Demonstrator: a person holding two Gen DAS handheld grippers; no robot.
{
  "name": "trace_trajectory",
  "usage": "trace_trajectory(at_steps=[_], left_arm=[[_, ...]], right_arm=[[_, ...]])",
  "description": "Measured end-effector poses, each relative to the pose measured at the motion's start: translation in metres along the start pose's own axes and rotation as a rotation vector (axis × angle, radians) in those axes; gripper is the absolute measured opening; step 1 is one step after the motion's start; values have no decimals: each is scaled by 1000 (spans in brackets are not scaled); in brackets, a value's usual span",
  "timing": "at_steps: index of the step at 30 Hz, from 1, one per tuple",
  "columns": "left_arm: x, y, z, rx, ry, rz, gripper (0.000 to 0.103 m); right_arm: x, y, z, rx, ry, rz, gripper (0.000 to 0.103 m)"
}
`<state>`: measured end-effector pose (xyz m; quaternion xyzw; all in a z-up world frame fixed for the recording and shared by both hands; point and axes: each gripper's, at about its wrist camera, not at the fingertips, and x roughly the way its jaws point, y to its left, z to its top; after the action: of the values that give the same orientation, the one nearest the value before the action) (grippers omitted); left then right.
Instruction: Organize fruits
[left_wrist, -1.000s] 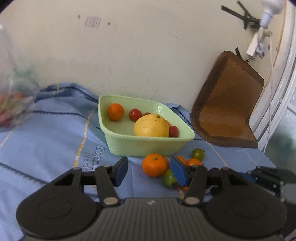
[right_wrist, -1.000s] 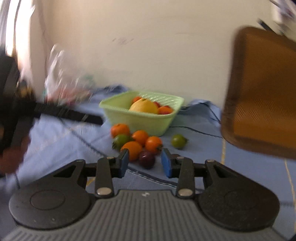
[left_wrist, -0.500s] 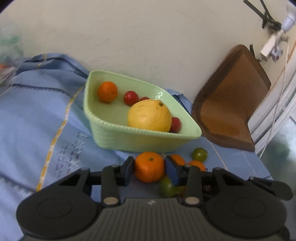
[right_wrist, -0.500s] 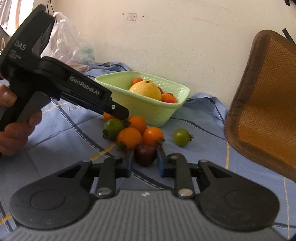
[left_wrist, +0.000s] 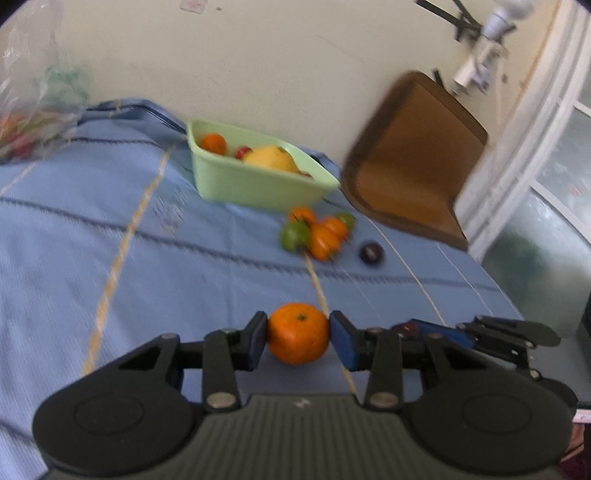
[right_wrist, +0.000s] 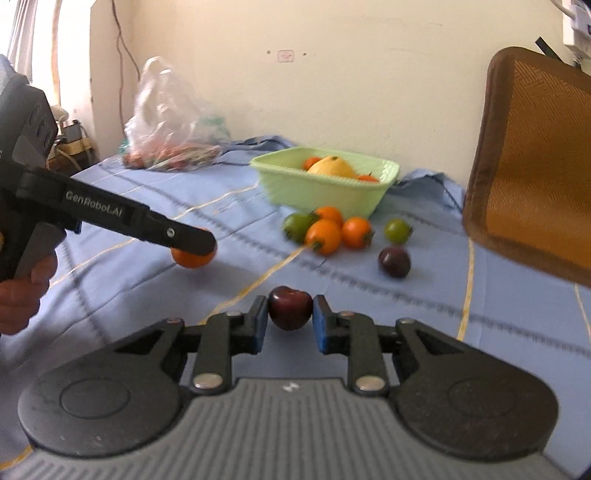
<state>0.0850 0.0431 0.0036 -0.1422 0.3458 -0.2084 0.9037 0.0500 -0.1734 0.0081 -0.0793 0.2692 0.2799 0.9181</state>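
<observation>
Left gripper (left_wrist: 298, 338) clamped on an orange mandarin (left_wrist: 298, 332), blue pads pressed against both flanks, green stem dimple facing up. Held clear of the blue tablecloth (left_wrist: 110, 258), near its front, well apart from the loose pile. Seen from the right wrist camera: same mandarin (right_wrist: 192, 257) tucked under the black fingertip, person's hand (right_wrist: 22, 291) wrapped round the grip at the left edge.

Right gripper (right_wrist: 289, 317) pinching a dark red plum-like fruit (right_wrist: 290, 307), pads snug on either side (glossy skin, small dent on top). Also off the cloth, out in front of the pile.

Further back, green basket (right_wrist: 321, 192) sitting on the cloth near the wall, holding a large yellow citrus (right_wrist: 331, 168), a small orange fruit (left_wrist: 213, 143) and something small and red (left_wrist: 242, 151). Just in front of the basket, a loose cluster: a green fruit (right_wrist: 297, 225) touching three orange ones (right_wrist: 324, 234), another green one (right_wrist: 397, 229) just to the right, slightly apart. A second dark purple fruit (right_wrist: 394, 261) lying alone, nearer than the cluster.

Clear plastic bag (right_wrist: 170, 118) with reddish contents (blurred, hard to identify) at the far left by the wall. Brown woven chair seat (right_wrist: 535, 155) leaning at the right.
</observation>
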Motion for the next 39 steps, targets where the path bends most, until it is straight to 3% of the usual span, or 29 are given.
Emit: trace_trajectory(at_steps=[3,13,32,39], left_arm=[[-4,-13,-14,45,7,-7,37],[-7,-34,-36,170,-60,72,42],[-8,-32,-36,156,-69,66,43],[-9,-32,-36,154,-74,74,45]], right_arm=[[-10,11,-10,2,5,-5,29],[-15,26,-25,-16,-10,-63,33],[-11,23,-25,39,-7,-72,34],[-12,27,-26,26,-12,-77,28]])
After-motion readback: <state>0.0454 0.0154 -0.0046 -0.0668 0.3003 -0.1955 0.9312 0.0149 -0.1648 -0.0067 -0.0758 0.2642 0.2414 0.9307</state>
